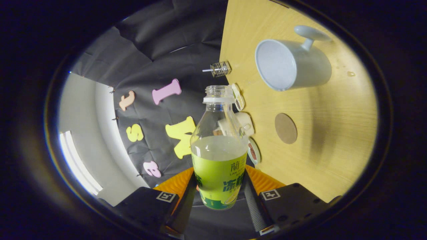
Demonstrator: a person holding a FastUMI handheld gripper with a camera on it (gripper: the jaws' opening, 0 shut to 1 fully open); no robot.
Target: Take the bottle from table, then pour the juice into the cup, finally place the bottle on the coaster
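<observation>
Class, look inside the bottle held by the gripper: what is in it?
The bottle, gripped between both fingers, is uncapped and holds pale liquid up to its label; the label hides what lies lower.

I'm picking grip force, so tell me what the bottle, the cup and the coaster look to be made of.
Bottle: clear plastic, probably; glossy see-through walls, printed label, held between both fingers of the gripper.
Cup: looks like glazed ceramic; smooth, opaque pale surface with thick rim.
Coaster: flat matte brown disc, perhaps cork or fibreboard; hard to tell.
</observation>
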